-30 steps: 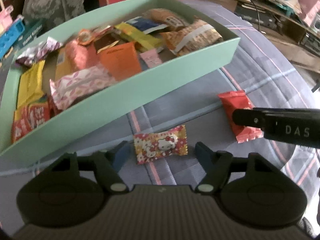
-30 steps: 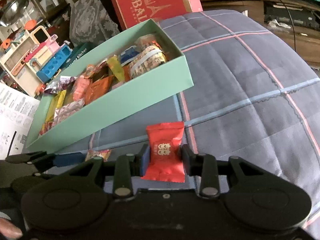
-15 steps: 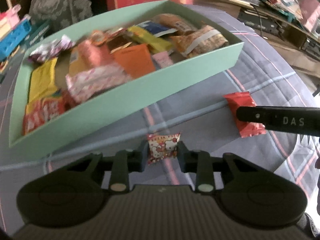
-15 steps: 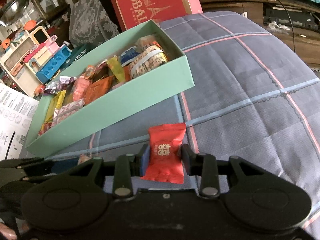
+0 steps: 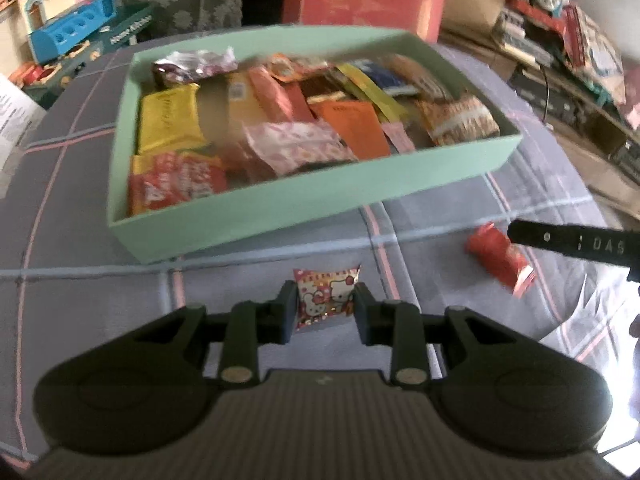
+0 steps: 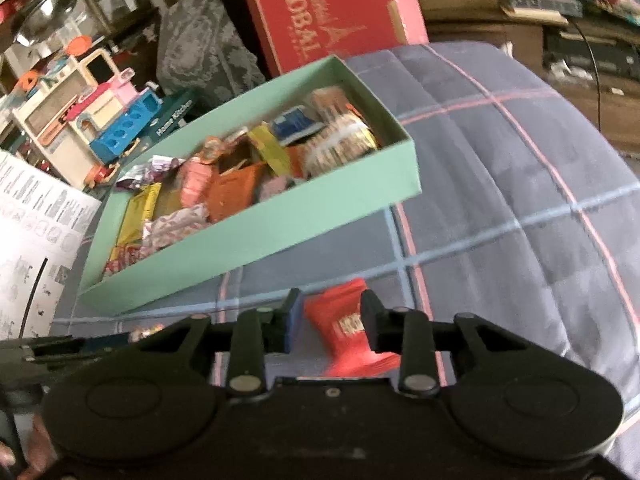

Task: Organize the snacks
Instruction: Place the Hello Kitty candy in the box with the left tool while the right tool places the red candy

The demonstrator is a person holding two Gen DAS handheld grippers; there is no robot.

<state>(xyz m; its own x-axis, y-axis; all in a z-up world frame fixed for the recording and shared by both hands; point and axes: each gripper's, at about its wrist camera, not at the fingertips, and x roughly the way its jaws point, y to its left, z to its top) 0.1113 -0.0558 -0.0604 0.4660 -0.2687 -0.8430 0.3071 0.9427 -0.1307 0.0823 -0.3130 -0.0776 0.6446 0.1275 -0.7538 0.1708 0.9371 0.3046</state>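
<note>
A mint-green box [image 5: 320,196] full of mixed snack packets lies on a blue plaid cloth [image 5: 100,240]. My left gripper [image 5: 325,312] is shut on a small Hello Kitty candy [image 5: 326,300], held just above the cloth in front of the box's near wall. My right gripper [image 6: 331,314] holds a red snack packet [image 6: 344,324] that hangs tilted between its fingers, and its jaws are closing tighter on it. In the left wrist view the same red packet [image 5: 494,254] shows at the right, under the right gripper's finger [image 5: 572,240]. The green box [image 6: 280,220] lies ahead and to the left of the right gripper.
A red cardboard box [image 6: 332,16] stands behind the green box. A toy kitchen set [image 6: 80,112] and a printed sheet [image 6: 32,232] sit at the left. Cluttered shelves [image 5: 580,40] run along the right. Bare cloth [image 6: 520,200] stretches to the right of the box.
The left gripper shut on the Hello Kitty candy, then lifted it and moved it along the front of the box. The right gripper rose a little and its red packet now hangs tilted.
</note>
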